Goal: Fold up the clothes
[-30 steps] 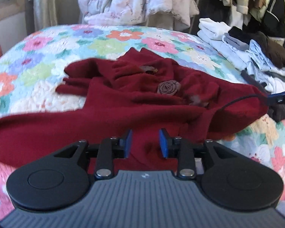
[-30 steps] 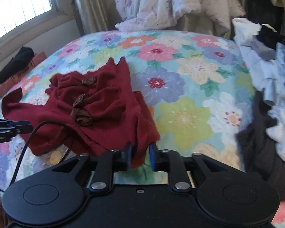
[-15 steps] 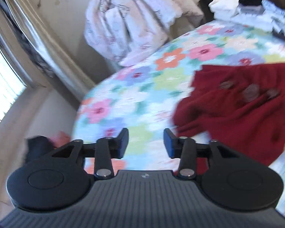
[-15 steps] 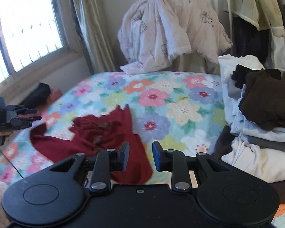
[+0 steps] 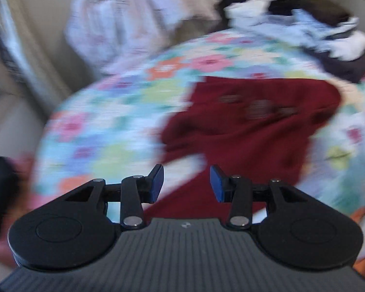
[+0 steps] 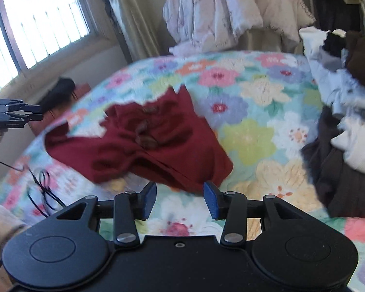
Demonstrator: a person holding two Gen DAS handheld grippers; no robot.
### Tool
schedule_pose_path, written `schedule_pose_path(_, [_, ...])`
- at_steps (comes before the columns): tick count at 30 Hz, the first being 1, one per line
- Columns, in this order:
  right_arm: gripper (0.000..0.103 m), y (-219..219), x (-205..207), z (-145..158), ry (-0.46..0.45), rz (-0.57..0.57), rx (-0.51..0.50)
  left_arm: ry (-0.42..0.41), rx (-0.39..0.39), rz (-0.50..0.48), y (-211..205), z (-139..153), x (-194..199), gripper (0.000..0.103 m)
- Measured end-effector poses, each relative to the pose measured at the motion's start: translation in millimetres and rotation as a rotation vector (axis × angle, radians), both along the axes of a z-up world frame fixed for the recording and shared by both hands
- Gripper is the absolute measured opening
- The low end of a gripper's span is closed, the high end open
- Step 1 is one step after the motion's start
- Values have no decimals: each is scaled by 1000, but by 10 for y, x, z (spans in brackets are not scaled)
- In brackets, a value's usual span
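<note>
Home bedroom, floral quilted bed (image 6: 250, 131), curtained window (image 6: 36, 24), piled clothes (image 6: 348, 112)

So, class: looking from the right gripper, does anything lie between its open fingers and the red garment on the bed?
Nothing visible does. The right gripper is open and empty, its jaws just having widened, and only bare floral quilt separates it from the red garment. The clothes pile sits off to the right.

Floral quilt (image 6: 250, 136), barred window (image 6: 36, 22)
</note>
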State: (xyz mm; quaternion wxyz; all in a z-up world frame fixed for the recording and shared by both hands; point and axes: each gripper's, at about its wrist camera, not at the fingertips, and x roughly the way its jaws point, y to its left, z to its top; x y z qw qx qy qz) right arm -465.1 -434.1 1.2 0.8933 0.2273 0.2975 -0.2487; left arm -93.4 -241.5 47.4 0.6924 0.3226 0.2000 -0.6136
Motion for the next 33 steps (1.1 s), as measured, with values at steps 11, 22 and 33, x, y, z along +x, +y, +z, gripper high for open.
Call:
schedule_pose_path(11, [52, -467, 274, -819, -125, -152, 272, 352, 43, 19, -864, -1019, -454, 45])
schedule_pose_path(22, [43, -667, 395, -1266, -292, -330, 496, 117, 104, -8, -815, -1180, -755, 5])
schedule_pose_path(33, [10, -443, 251, -374, -348, -17, 310, 67, -55, 59, 17, -301, -794, 4])
